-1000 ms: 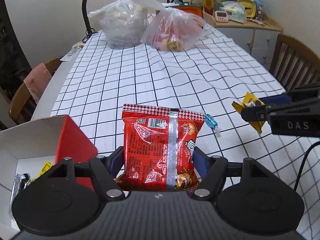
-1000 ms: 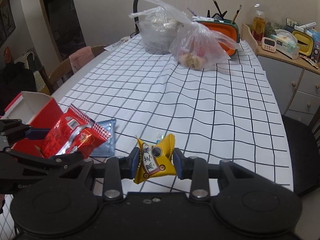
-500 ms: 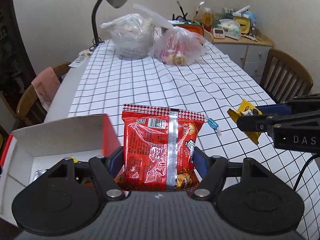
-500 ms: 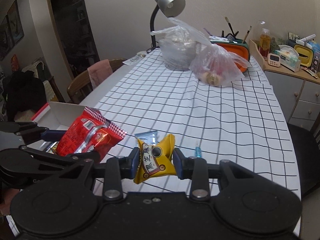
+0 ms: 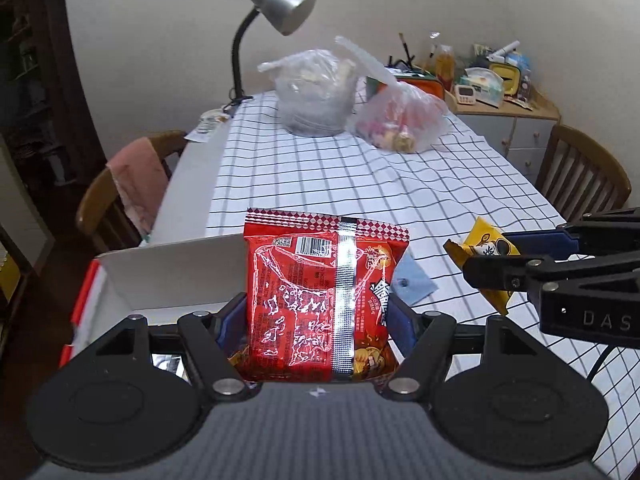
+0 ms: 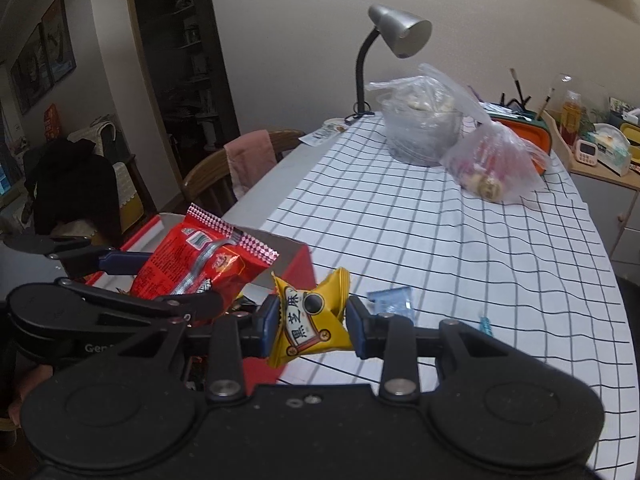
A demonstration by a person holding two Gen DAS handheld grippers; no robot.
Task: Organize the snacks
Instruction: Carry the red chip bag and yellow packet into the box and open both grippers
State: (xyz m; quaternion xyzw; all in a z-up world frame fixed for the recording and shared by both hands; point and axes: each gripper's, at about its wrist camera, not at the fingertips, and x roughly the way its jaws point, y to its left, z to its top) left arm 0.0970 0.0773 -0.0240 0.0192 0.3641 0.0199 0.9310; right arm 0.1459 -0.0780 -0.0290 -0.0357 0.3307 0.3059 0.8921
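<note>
My left gripper [image 5: 316, 320] is shut on a red snack bag [image 5: 320, 300] and holds it upright above the open red and white box [image 5: 168, 276] at the table's near left. The bag also shows in the right wrist view [image 6: 200, 264]. My right gripper [image 6: 310, 320] is shut on a small yellow snack packet [image 6: 308, 316], held above the table beside the box's red wall [image 6: 296, 264]. From the left wrist view the yellow packet [image 5: 480, 248] is to the right of the red bag.
A pale blue packet [image 6: 392, 300] and a small blue candy [image 6: 486, 326] lie on the checked tablecloth [image 6: 440, 232]. Two plastic bags [image 5: 320, 96] and a desk lamp [image 5: 280, 12] stand at the far end. Wooden chairs [image 5: 580, 176] flank the table.
Both grippers have moved left and up with their snacks. The red bag is now over the box and the yellow packet is near the box's right wall.
</note>
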